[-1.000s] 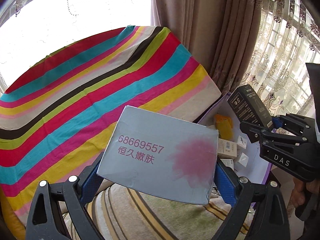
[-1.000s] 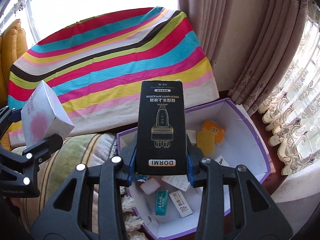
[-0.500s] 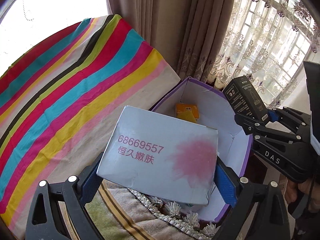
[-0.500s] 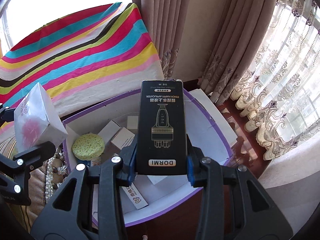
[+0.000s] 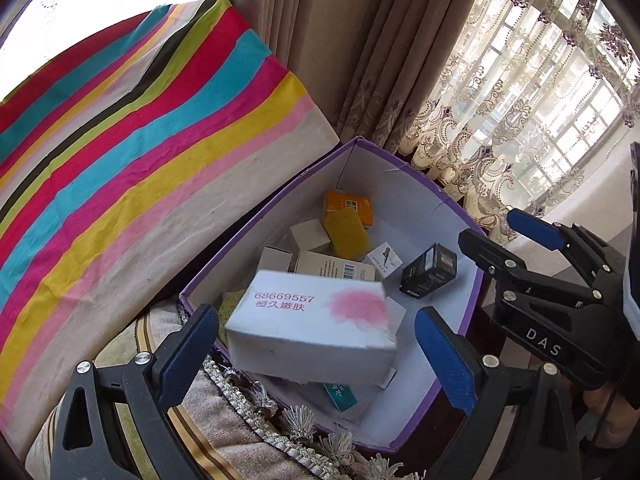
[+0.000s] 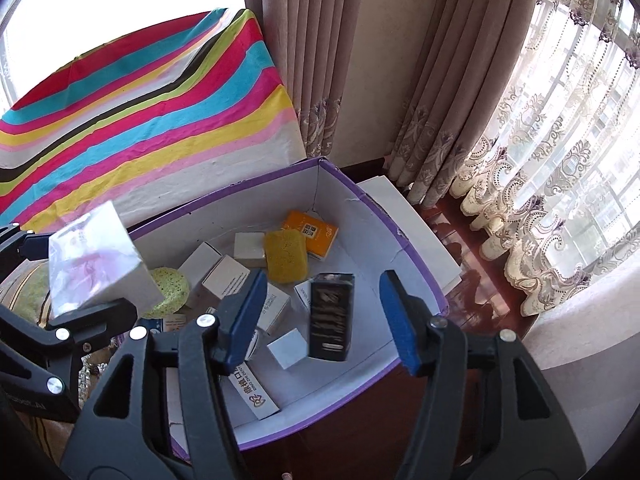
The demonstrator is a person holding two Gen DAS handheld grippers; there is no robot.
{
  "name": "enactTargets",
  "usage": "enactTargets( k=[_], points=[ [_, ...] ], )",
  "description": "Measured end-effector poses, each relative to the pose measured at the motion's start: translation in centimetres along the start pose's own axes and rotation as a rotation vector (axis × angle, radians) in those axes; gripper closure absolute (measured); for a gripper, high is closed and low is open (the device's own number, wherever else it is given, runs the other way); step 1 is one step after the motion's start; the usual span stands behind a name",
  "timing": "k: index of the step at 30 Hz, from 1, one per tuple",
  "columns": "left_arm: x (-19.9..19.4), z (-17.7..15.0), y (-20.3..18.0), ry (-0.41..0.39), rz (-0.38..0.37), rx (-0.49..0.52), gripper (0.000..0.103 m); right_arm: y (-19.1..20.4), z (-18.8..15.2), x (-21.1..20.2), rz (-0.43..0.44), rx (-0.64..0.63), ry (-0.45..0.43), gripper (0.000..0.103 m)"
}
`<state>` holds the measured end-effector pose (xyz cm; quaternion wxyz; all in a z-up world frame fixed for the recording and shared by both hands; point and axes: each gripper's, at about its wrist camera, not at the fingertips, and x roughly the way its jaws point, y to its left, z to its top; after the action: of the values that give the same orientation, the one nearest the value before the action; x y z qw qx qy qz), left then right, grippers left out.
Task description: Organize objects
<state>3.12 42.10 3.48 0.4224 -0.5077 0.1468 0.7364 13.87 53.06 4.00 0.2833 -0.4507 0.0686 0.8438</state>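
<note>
Two boxes are lying loose, no longer clamped as they were half a second ago: the pale floral box (image 5: pixel 316 326) is blurring at lower centre above the purple-rimmed bin (image 5: pixel 460 204), and the black box (image 6: pixel 330 316) is inside it. Left gripper (image 5: pixel 316 356) and right gripper (image 6: pixel 320 320) are both gaping wide, holding nothing.

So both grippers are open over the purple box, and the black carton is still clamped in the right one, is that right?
Not quite. The right gripper is open with nothing between its fingers; the black carton is loose inside the purple box, as the right wrist view shows. The left gripper is open too.
</note>
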Motion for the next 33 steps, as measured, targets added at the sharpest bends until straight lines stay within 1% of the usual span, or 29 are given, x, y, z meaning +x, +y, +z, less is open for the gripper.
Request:
enactTargets(
  k=[3,8,11,13,15,16,18,19,30,33],
  points=[
    [-0.6,-0.9,0.3,0.022,0.004,-0.043,0.004,0.2,-0.1,-0.6,0.01,-0.003,-0.007,0.03],
    [-2.1,-3.3,1.1,0.034,0.034,-0.119,0.004,0.9,-0.7,-1.8,0.031,-0.018,-0.012,0.028],
    [-2.4,-5.0,1.6,0.056,0.007,-0.178,0.002,1.4,-1.1,-2.4,0.048,-0.027,-0.013,0.028],
    [-2.2,-5.8,1.7,0.054,-0.002,-0.187,0.002,1.6,-1.4,-2.7,0.055,-0.033,-0.013,0.027],
    [-2.1,-5.8,1.6,0.06,0.006,-0.182,0.001,1.9,-1.6,-2.7,0.053,-0.036,-0.01,0.027],
    [-2.1,-5.7,1.3,0.071,0.035,-0.167,0.0,2.0,-1.7,-2.7,0.054,-0.034,-0.005,0.027],
    [-2.0,-5.5,0.5,0.086,0.131,-0.115,0.0,2.1,-1.9,-2.6,0.055,-0.037,0.0,0.027],
    [-1.9,-5.5,0.2,0.091,0.151,-0.093,0.0,2.1,-1.9,-2.6,0.052,-0.039,0.002,0.027],
    [-2.4,-4.9,-1.0,0.054,0.089,-0.031,0.0,1.5,-2.1,-2.0,0.047,-0.025,0.019,0.027],
    [-2.7,-4.8,-1.5,0.03,0.069,-0.017,0.0,1.4,-2.2,-1.9,0.049,-0.022,0.019,0.027]
  ],
)
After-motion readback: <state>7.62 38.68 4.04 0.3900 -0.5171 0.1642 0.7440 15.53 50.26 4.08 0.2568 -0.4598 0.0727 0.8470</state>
